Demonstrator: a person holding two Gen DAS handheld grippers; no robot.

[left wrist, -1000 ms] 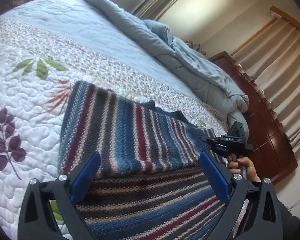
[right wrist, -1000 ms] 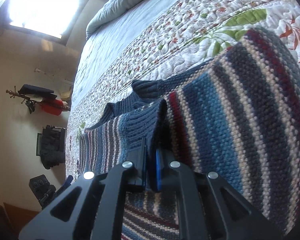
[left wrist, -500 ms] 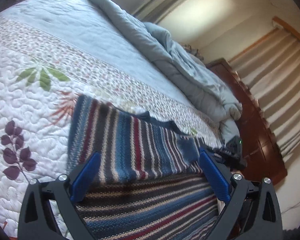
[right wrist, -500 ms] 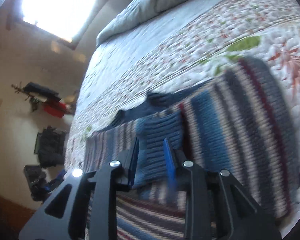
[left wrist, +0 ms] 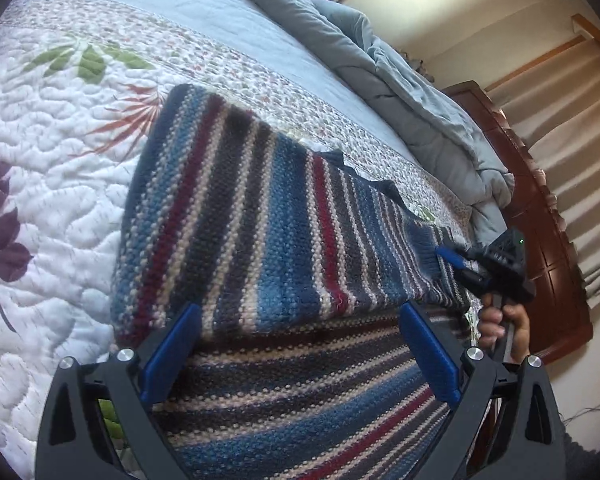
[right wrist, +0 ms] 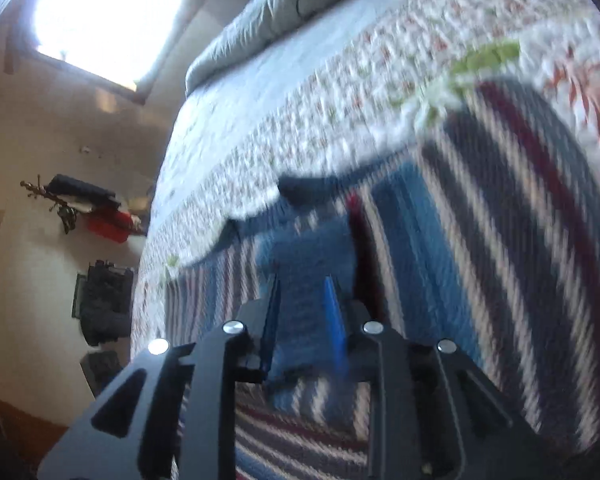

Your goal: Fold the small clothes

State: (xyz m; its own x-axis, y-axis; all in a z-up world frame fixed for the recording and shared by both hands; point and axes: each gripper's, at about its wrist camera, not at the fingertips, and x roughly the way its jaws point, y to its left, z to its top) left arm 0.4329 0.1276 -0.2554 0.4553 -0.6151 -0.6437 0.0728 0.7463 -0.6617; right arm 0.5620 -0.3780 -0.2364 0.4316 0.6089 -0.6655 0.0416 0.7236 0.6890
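Observation:
A striped knit sweater [left wrist: 268,240] in blue, maroon, grey and cream lies on the quilted bed, its upper part folded over the lower part. My left gripper [left wrist: 296,344] is open and empty, its blue pads wide apart just above the fold edge. My right gripper [left wrist: 452,260] shows at the sweater's far right edge in the left wrist view, beside the blue ribbed cuff [left wrist: 424,248]. In the blurred right wrist view the right gripper [right wrist: 304,300] stands partly open with the ribbed cuff [right wrist: 308,252] lying between its fingers, not pinched.
The white floral quilt [left wrist: 52,168] covers the bed. A bunched grey duvet [left wrist: 400,92] lies at the far side. A dark wooden footboard [left wrist: 540,208] and curtains stand at the right. A bright window [right wrist: 100,12] and wall shelf [right wrist: 88,208] show in the right wrist view.
My right gripper opened and let go of the ribbed cuff, which now lies on the folded sweater. The left gripper stayed open and shifted slightly over the fold.

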